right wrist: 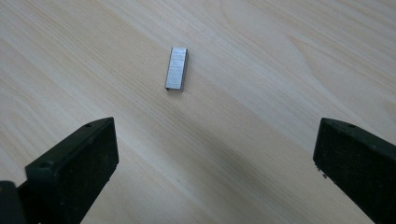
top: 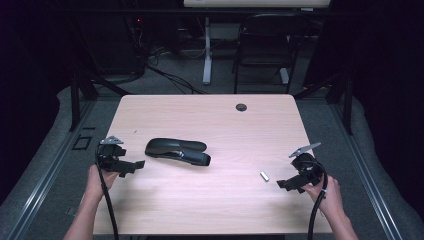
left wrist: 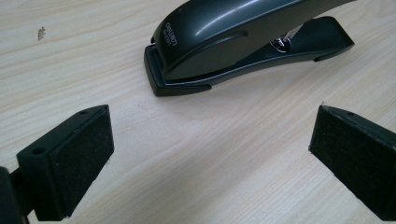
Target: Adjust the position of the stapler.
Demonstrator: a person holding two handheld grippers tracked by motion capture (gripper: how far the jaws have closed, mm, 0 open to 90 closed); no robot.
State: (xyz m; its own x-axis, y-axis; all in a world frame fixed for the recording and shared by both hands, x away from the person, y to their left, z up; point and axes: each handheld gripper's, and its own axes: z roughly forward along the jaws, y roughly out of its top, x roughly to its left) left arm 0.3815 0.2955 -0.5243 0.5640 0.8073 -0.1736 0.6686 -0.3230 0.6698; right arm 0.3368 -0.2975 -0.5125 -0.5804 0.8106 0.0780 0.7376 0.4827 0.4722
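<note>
Two things lie on the wooden table (top: 210, 200): a black stapler (top: 177, 151) left of the middle, and a small strip of staples (top: 264, 176) at the right. The stapler's long axis runs left to right, and its near end points toward the left gripper (top: 131, 166), which waits just beside it with jaws wide apart and nothing between them. The staple strip lies just ahead of the right gripper (top: 287, 184), also spread open and empty, so the right hand is nearer for picking it.
</note>
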